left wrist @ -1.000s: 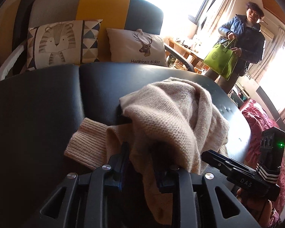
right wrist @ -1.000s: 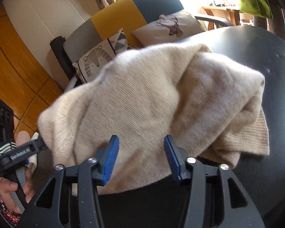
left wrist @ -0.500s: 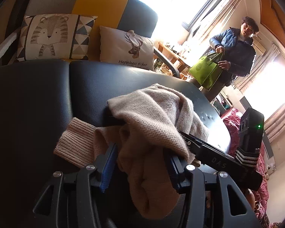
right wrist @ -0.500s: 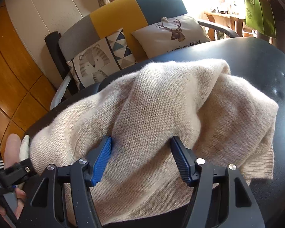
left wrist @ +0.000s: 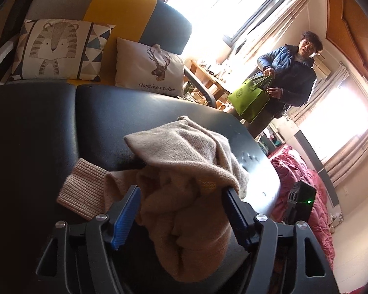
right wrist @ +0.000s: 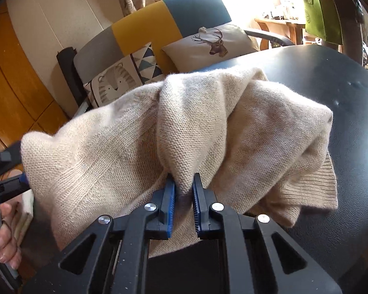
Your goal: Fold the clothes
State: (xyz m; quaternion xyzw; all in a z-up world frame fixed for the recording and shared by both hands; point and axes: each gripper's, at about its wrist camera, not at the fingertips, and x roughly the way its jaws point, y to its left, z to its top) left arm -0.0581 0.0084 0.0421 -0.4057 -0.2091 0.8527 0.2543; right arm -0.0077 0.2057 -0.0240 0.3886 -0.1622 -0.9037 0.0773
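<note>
**A:** Where does the beige sweater (right wrist: 208,132) sit for you right now?

**B:** You have it bunched in a loose heap on the black padded surface (right wrist: 343,112), near its front edge. A ribbed cuff (left wrist: 82,192) lies flat on the black surface to the left of the heap in your left wrist view.

**A:** And your right gripper (right wrist: 184,191)?

**B:** Its jaws are closing, and you already have a ridge of knit pinched between the blue pads (right wrist: 170,196). The fabric rises from that pinch in a tight fold.

**A:** Your left gripper (left wrist: 181,208)?

**B:** Its jaws are opening and stand wide. A hanging lump of the sweater sits between them; the left pad stands just clear of it, and on the right the knit drapes over the fingertip, so you are not clamping it there.

**A:** What else is around you?

**B:** Behind the surface stands a grey, yellow and blue chair (left wrist: 125,12) with a tiger cushion (left wrist: 56,49) and a deer cushion (left wrist: 152,67) side by side. A person in a blue jacket (left wrist: 289,83) stands well apart, holding a green bag (left wrist: 250,103). In the right wrist view your left hand (right wrist: 6,235) shows at the left edge.
</note>
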